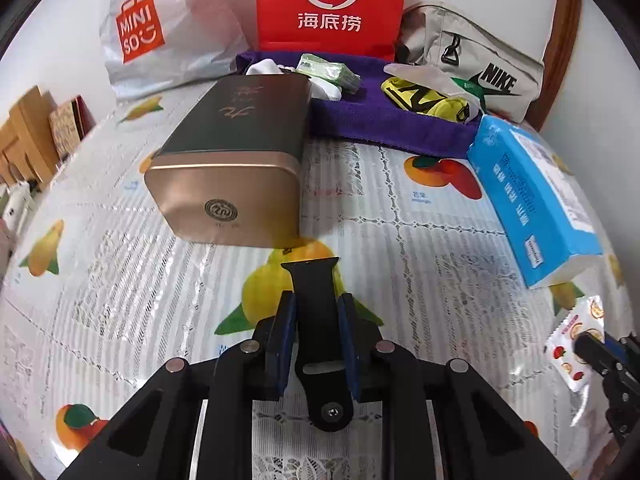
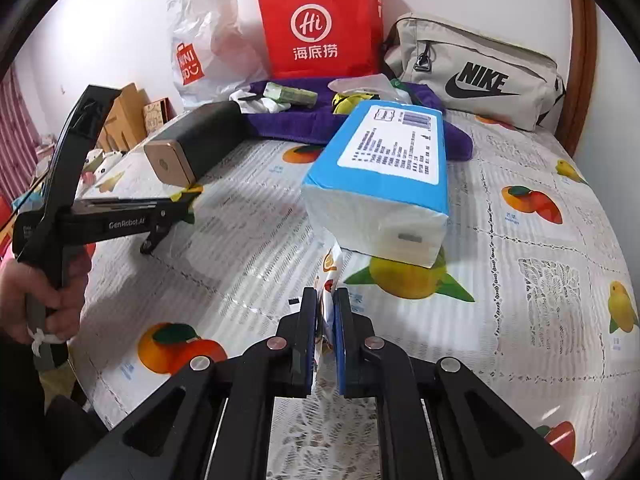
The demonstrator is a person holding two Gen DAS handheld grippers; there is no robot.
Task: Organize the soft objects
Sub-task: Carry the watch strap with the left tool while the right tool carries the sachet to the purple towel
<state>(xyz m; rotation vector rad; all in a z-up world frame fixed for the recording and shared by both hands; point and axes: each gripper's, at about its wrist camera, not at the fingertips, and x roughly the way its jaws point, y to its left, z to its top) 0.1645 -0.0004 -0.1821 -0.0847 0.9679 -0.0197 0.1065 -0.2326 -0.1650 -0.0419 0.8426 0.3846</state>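
My left gripper (image 1: 316,300) is shut on a black watch strap (image 1: 314,292) and holds it just above the fruit-print tablecloth (image 1: 120,280). My right gripper (image 2: 326,296) is shut on a small fruit-print plastic packet (image 2: 330,276), held edge-on; the packet also shows in the left wrist view (image 1: 576,340). A purple towel (image 1: 384,120) lies at the back with white socks (image 1: 324,88), a green tissue pack (image 1: 328,70) and a yellow pouch (image 1: 424,100) on it. A blue tissue pack (image 2: 384,184) lies just ahead of my right gripper.
A dark box with a gold end (image 1: 232,160) lies ahead of my left gripper. A red paper bag (image 1: 330,4), a white Miniso bag (image 1: 160,36) and a beige Nike bag (image 2: 476,72) stand along the back wall. The left gripper (image 2: 176,208) shows in the right view.
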